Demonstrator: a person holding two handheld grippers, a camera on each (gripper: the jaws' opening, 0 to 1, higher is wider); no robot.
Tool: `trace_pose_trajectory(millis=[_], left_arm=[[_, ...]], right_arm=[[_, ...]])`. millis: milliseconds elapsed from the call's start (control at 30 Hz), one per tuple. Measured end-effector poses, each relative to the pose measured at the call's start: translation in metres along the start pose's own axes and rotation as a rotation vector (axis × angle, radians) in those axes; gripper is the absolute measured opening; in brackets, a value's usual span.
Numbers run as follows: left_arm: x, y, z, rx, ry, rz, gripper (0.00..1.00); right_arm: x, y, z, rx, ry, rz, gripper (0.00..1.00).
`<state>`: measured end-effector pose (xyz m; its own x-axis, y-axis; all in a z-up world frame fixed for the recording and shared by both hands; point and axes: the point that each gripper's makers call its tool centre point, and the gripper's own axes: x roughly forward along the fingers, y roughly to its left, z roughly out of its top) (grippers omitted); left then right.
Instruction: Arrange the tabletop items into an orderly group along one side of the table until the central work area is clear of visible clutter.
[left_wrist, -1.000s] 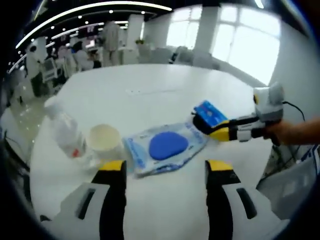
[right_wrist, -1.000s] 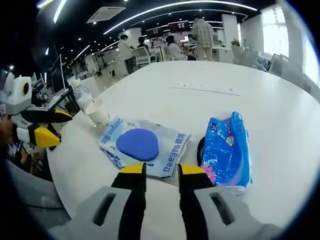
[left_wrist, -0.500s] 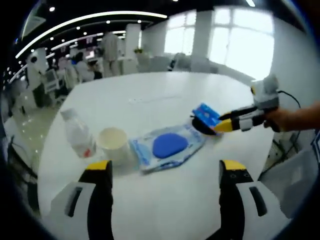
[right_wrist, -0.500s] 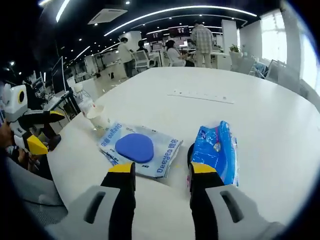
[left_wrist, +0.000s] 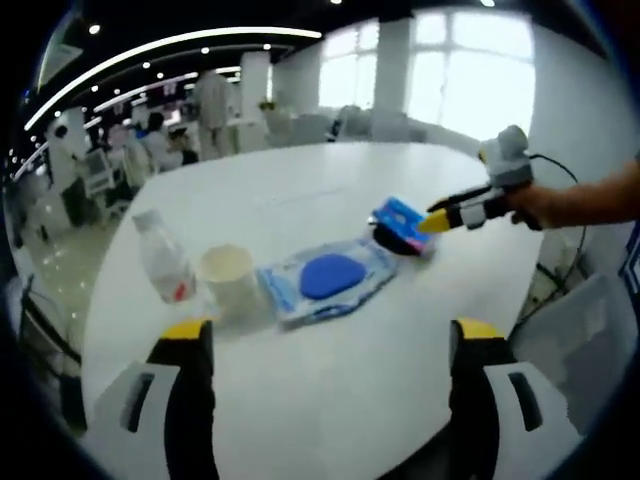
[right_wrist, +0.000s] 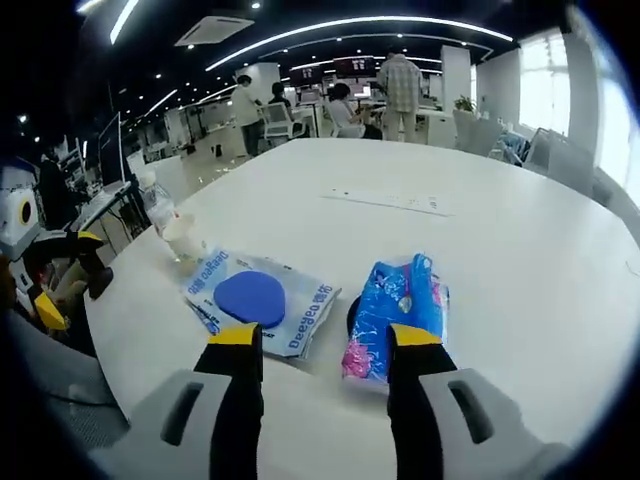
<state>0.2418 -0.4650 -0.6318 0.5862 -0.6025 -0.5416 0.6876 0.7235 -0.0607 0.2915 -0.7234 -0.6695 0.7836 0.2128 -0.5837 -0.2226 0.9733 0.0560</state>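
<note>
Fingers of the left gripper (left_wrist: 325, 350) stand wide apart at the near edge of the white table (left_wrist: 330, 400), holding nothing. Just past them, at about 12 o'clock in the left gripper view, lies a flat clear packet with a blue disc (left_wrist: 327, 276) inside it; a pale paper cup (left_wrist: 229, 275) stands touching its edge at 10 o'clock, and a clear plastic bottle (left_wrist: 166, 265) with a red-marked label stands just beside the cup, farther out toward 9 o'clock. On the other side of the flat packet, toward 1 o'clock, sits a bright blue tissue pack (left_wrist: 399, 222) on a dark object that I cannot make out. The right gripper (left_wrist: 445, 215) comes in from 2 o'clock with a hand (left_wrist: 535, 200) behind it, its yellow tip touching or just beside the tissue pack. In the right gripper view that gripper's own fingers (right_wrist: 240, 345) are apart and empty, with the flat packet (right_wrist: 260, 300) just ahead at 11 o'clock and the tissue pack (right_wrist: 395, 315) at 1 o'clock. Beyond them the cup (right_wrist: 182, 235) and bottle (right_wrist: 155, 205) stand near the table's edge at 10 o'clock. Far off, people and desks show across the office.
</note>
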Motion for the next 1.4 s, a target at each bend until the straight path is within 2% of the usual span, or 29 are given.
trace_pose_trajectory(millis=[133, 400, 567, 733, 800, 933, 1100, 1133, 1233, 1400], left_arm=[[-0.005, -0.004, -0.006, 0.008, -0.003, -0.007, 1.0], [-0.019, -0.015, -0.017, 0.031, 0.005, -0.027, 1.0], [-0.025, -0.017, -0.026, 0.001, 0.018, -0.018, 1.0], [-0.028, -0.019, -0.032, 0.004, 0.04, -0.016, 1.0], [-0.031, -0.019, -0.027, 0.025, 0.026, -0.009, 1.0], [-0.038, -0.022, -0.022, -0.02, -0.003, -0.021, 1.0], [-0.049, -0.023, -0.024, -0.03, -0.001, -0.025, 1.0], [-0.052, -0.021, -0.022, -0.041, -0.026, -0.017, 1.0], [-0.06, -0.018, -0.027, -0.086, -0.043, -0.006, 1.0], [-0.063, -0.017, -0.033, -0.091, -0.066, 0.02, 1.0]], right_arm=[[0.001, -0.013, 0.001, -0.023, 0.008, -0.023, 0.5], [0.008, -0.043, 0.004, -0.025, 0.018, -0.066, 0.5], [0.014, -0.06, 0.001, -0.026, 0.035, -0.095, 0.48], [0.021, -0.069, -0.003, -0.027, 0.056, -0.105, 0.47], [0.023, -0.071, -0.004, -0.021, 0.061, -0.105, 0.46], [0.028, -0.076, -0.006, -0.028, 0.071, -0.111, 0.43], [0.034, -0.081, -0.01, -0.032, 0.08, -0.116, 0.4], [0.036, -0.081, -0.01, -0.032, 0.081, -0.117, 0.39], [0.038, -0.083, -0.011, -0.037, 0.084, -0.122, 0.37], [0.044, -0.083, -0.014, -0.051, 0.09, -0.12, 0.33]])
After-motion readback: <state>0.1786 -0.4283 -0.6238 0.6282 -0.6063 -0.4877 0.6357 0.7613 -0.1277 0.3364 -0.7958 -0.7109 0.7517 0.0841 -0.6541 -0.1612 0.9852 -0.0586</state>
